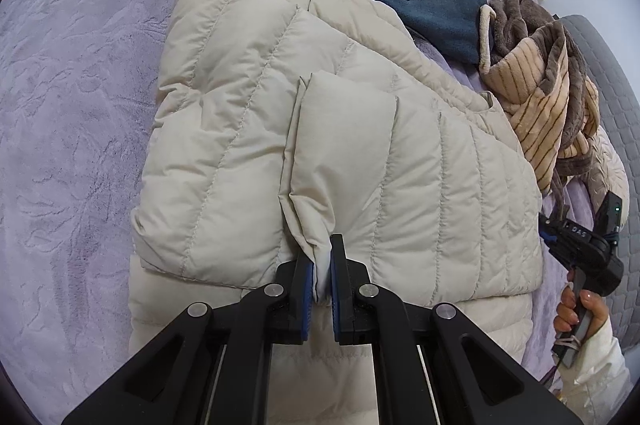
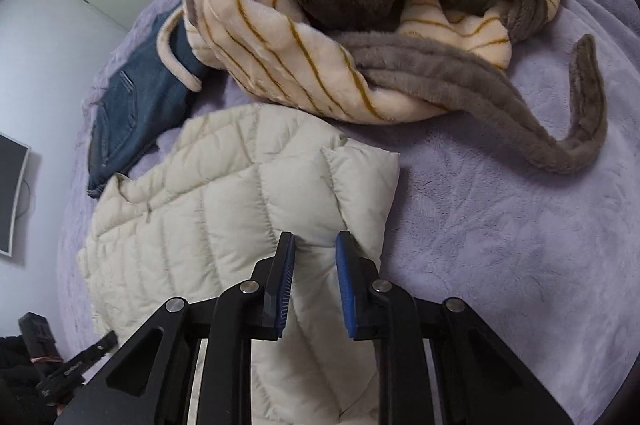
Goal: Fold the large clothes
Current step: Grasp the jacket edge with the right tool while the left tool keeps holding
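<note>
Presently the left gripper is clenched on a pinch of the cream puffer jacket, which lies folded on the lilac bed ahead of it; the right gripper straddles the jacket's puffy corner, blue pads apparently not pressing.

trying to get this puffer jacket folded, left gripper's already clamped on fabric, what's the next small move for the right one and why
Probably finish closing the right gripper on the cream puffer jacket panel. Its blue pads straddle that puffy corner with a gap still showing, while the left gripper already pinches a fold of the jacket, so both sides should be held before lifting.
</note>
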A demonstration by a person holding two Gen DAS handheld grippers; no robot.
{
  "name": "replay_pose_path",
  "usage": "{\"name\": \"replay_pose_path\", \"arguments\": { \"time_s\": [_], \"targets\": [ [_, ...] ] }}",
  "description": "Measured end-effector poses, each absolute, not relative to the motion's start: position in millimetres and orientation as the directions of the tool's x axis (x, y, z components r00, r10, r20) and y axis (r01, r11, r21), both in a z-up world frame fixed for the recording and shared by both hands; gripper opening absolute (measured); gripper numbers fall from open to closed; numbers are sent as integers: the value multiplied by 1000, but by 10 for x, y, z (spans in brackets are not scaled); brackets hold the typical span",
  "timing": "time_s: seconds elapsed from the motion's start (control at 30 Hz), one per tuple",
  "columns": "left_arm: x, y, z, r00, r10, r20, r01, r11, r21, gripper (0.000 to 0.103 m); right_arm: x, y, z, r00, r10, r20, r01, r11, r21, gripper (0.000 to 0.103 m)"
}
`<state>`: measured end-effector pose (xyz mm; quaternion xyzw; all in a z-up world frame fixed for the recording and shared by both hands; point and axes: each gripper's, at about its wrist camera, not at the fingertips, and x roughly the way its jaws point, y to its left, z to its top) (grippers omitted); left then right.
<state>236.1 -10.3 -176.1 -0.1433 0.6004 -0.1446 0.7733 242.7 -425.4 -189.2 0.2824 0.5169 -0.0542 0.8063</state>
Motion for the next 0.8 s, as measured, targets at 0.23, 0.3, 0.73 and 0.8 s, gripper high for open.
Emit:
{"name": "replay_pose_path", "arguments": {
  "time_s": [0.23, 0.3, 0.73, 0.8],
  "targets": [
    [2378, 50, -1532, 267, -334, -904, 62, 942, -330, 9, 2408, -4204, -2049, 456, 182, -871, 392, 838, 380, 16],
    [2381, 194, -1389, 305, -305, -902, 43, 951, -307, 9, 2408, -4181, -2033, 453, 174, -874, 386, 846, 368, 16],
    [2467, -320, -1518, 349, -256, -902, 190, 961, -199, 9, 2427, -4080, -1988, 451, 142, -881, 391, 856, 338, 16],
    [2544, -317, -1649, 343, -236, -909, 170, 968, -187, 9, 2424, -4070, -1981, 452, 137, -882, 393, 857, 334, 16]
  ]
}}
